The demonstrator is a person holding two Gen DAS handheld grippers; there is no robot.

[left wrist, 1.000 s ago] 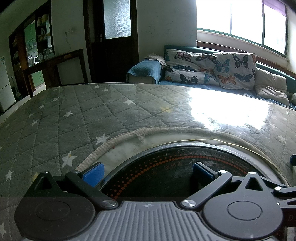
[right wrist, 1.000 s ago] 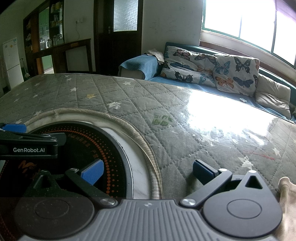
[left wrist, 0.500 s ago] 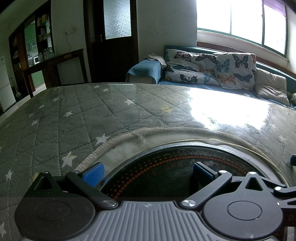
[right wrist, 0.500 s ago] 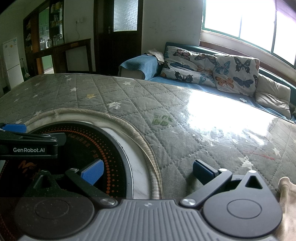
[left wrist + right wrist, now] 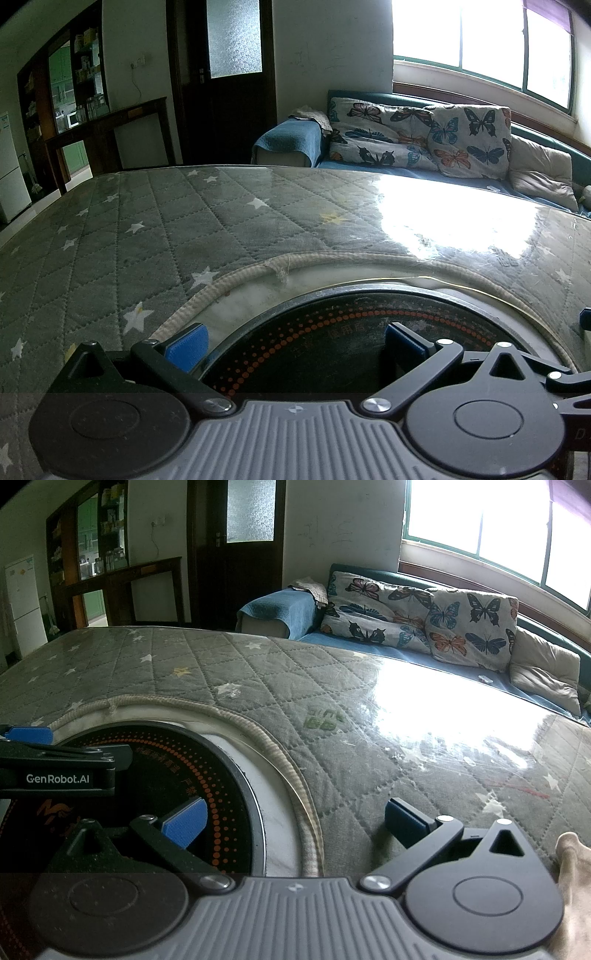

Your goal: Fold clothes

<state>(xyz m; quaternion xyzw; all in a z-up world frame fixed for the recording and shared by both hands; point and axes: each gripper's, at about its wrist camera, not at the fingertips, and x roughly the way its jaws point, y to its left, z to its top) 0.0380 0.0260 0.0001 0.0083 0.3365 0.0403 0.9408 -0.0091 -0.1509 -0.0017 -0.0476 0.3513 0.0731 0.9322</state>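
My left tongs (image 5: 295,345) hang low with the blue pads (image 5: 186,347) spread wide apart and nothing between them. They sit over the dark round cooktop (image 5: 332,343) with its rings of orange dots, which is set into the table near its front edge. My right tongs (image 5: 295,825) are spread wide too and hold nothing. Their left pad is over the cooktop's right side and their right pad over the grey quilted cover (image 5: 351,760). In the right wrist view my left tongs show at the far left, lying across the cooktop.

The piece of clothing, a beige cloth (image 5: 572,878), shows only as a sliver at the front right corner of the right wrist view, on the cover just beside the body of my right tongs. I cannot tell whether they touch, and most of the cloth is out of sight.

A frayed pale trim (image 5: 280,264) edges the cut-out in the cover around the cooktop. Beyond it the cover, dotted with white stars, runs across the table under a clear shiny sheet, with window glare (image 5: 454,225) toward the far right edge.

Past the table's far edge stands a blue sofa (image 5: 288,142) with butterfly cushions (image 5: 469,142) and a plain beige pillow (image 5: 539,177). Behind that are a dark door (image 5: 229,77), a window (image 5: 480,48), and to the far left a dark shelf unit (image 5: 85,92) and a white fridge (image 5: 11,177).
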